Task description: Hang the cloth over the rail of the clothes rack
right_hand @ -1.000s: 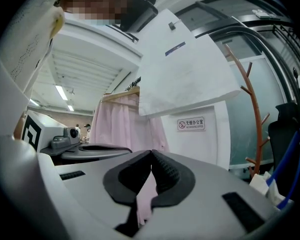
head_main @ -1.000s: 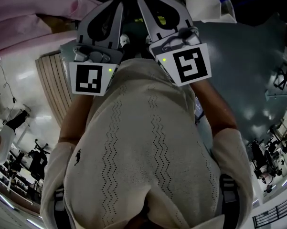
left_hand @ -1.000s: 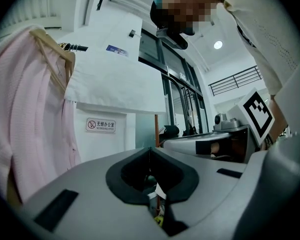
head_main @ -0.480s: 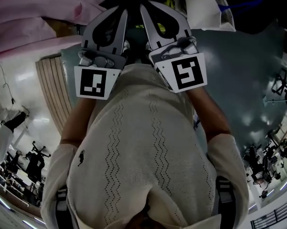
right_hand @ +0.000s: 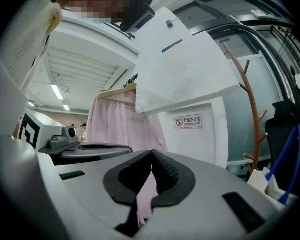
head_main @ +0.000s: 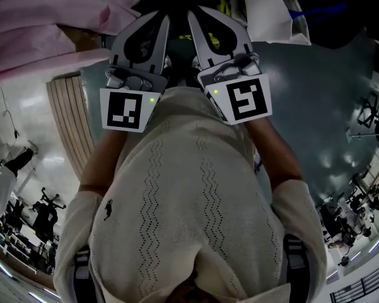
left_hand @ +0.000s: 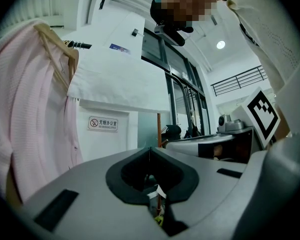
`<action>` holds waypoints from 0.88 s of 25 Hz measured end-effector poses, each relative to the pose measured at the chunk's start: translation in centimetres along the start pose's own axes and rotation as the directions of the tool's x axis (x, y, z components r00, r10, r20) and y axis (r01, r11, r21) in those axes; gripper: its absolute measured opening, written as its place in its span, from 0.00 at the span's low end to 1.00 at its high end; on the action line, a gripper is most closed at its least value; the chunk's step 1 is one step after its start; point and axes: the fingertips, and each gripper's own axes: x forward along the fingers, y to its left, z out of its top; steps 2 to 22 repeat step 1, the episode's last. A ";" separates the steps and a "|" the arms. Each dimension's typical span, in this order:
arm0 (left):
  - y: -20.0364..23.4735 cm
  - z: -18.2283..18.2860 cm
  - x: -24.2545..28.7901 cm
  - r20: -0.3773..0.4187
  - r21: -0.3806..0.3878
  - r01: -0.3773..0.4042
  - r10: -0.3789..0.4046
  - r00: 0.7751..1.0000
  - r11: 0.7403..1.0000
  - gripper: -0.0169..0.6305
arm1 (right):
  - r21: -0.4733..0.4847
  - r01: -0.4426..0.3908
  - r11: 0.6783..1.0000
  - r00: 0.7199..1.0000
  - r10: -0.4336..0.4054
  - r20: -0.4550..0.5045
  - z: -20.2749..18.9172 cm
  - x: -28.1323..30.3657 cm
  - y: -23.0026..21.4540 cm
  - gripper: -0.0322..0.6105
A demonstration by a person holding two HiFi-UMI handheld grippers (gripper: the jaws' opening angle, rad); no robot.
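Note:
A white cloth point(left_hand: 121, 71) hangs flat above and ahead of both grippers; it also shows in the right gripper view point(right_hand: 182, 74) and at the head view's top right point(head_main: 271, 8). My left gripper point(head_main: 165, 19) and right gripper point(head_main: 192, 14) are held side by side in front of the person's chest, pointing up towards the hanging clothes. Both are shut, with pads meeting at the tips point(left_hand: 150, 149) point(right_hand: 151, 153) and nothing gripped. A dark rail end point(left_hand: 79, 45) with a hanger hook shows beside the cloth. Neither gripper touches the cloth.
A pink garment point(left_hand: 30, 114) on a wooden hanger hangs at the left point(head_main: 50, 24) point(right_hand: 121, 119). A brown coat tree point(right_hand: 250, 119) stands at the right by a glass wall. A no-smoking sign point(left_hand: 103, 123) is on the white wall behind.
Both grippers have shifted only slightly, staying shut and side by side; the person's torso and the hanging clothes look the same.

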 end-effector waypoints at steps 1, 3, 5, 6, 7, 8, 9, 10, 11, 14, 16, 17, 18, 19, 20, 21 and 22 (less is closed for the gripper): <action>-0.1 -0.1 0.0 -0.003 -0.001 0.001 -0.001 1.000 1.000 0.05 | 0.001 0.002 1.000 1.000 -0.002 -0.003 -0.1 -0.1 0.0 0.08; -0.1 -0.1 0.0 -0.003 -0.001 0.001 -0.001 1.000 1.000 0.05 | 0.001 0.002 1.000 1.000 -0.002 -0.003 -0.1 -0.1 0.0 0.08; -0.1 -0.1 0.0 -0.003 -0.001 0.001 -0.001 1.000 1.000 0.05 | 0.001 0.002 1.000 1.000 -0.002 -0.003 -0.1 -0.1 0.0 0.08; -0.1 -0.1 0.0 -0.003 -0.001 0.001 -0.001 1.000 1.000 0.05 | 0.001 0.002 1.000 1.000 -0.002 -0.003 -0.1 -0.1 0.0 0.08; -0.1 -0.1 0.0 -0.003 -0.001 0.001 -0.001 1.000 1.000 0.05 | 0.001 0.002 1.000 1.000 -0.002 -0.003 -0.1 -0.1 0.0 0.08; -0.1 -0.1 0.0 -0.003 -0.001 0.001 -0.001 1.000 1.000 0.05 | 0.001 0.002 1.000 1.000 -0.002 -0.003 -0.1 -0.1 0.0 0.08; -0.1 -0.1 0.0 -0.003 -0.001 0.001 -0.001 1.000 1.000 0.05 | 0.001 0.002 1.000 1.000 -0.002 -0.003 -0.1 -0.1 0.0 0.08; -0.1 -0.1 0.0 -0.003 -0.001 0.001 -0.001 1.000 1.000 0.05 | 0.001 0.002 1.000 1.000 -0.002 -0.003 -0.1 -0.1 0.0 0.08; -0.1 -0.1 0.0 -0.003 -0.001 0.001 -0.001 1.000 1.000 0.05 | 0.001 0.002 1.000 1.000 -0.002 -0.003 -0.1 -0.1 0.0 0.08; -0.1 -0.1 0.0 -0.003 -0.001 0.001 -0.001 1.000 1.000 0.05 | 0.001 0.002 1.000 1.000 -0.002 -0.003 -0.1 -0.1 0.0 0.08; -0.1 -0.1 0.0 -0.003 -0.001 0.001 -0.001 1.000 1.000 0.05 | 0.001 0.002 1.000 1.000 -0.002 -0.003 -0.1 -0.1 0.0 0.08; -0.1 -0.1 0.0 -0.003 -0.001 0.001 -0.001 1.000 1.000 0.05 | 0.001 0.002 1.000 1.000 -0.002 -0.003 -0.1 -0.1 0.0 0.08; -0.1 -0.1 0.0 -0.003 -0.001 0.001 -0.001 1.000 1.000 0.05 | 0.001 0.002 1.000 1.000 -0.002 -0.003 -0.1 -0.1 0.0 0.08; -0.1 -0.1 0.0 -0.003 -0.001 0.001 -0.001 1.000 1.000 0.05 | 0.001 0.002 1.000 1.000 -0.002 -0.003 -0.1 -0.1 0.0 0.08; -0.1 -0.1 0.0 -0.003 -0.001 0.001 -0.001 1.000 1.000 0.05 | 0.001 0.002 1.000 1.000 -0.002 -0.003 -0.1 -0.1 0.0 0.08; -0.1 -0.1 0.0 -0.003 -0.001 0.001 -0.001 1.000 1.000 0.05 | 0.001 0.002 1.000 1.000 -0.002 -0.003 -0.1 -0.1 0.0 0.08; -0.1 -0.1 0.0 -0.003 -0.001 0.001 -0.001 1.000 1.000 0.05 | 0.001 0.002 1.000 1.000 -0.002 -0.003 -0.1 -0.1 0.0 0.08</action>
